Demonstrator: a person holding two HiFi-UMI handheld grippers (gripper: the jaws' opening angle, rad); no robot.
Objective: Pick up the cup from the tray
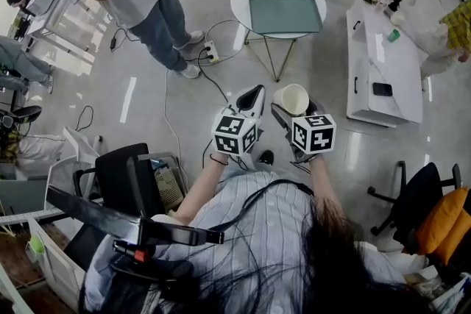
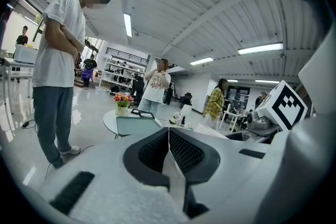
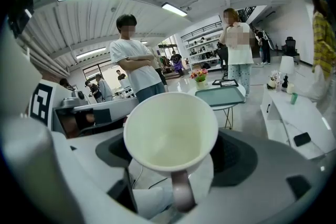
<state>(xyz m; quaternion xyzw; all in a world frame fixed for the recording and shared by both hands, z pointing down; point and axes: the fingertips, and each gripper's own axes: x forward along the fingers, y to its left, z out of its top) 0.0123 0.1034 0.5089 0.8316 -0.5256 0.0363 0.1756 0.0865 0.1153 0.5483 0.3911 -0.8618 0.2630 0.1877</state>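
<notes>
Nearest me, at the middle of the head view, my right gripper point(image 1: 293, 114) is clenched on the cup point(image 1: 293, 98). In the right gripper view the cup sits between the jaws with its mouth turned back toward me and its handle at the bottom of the frame. Just to its left, my left gripper point(image 1: 252, 98) has its jaws pressed together on nothing. Farther off, at the upper centre, the tray point(image 1: 285, 14) lies bare on the round table point(image 1: 239, 4), well apart from the cup. I judge the pick done.
</notes>
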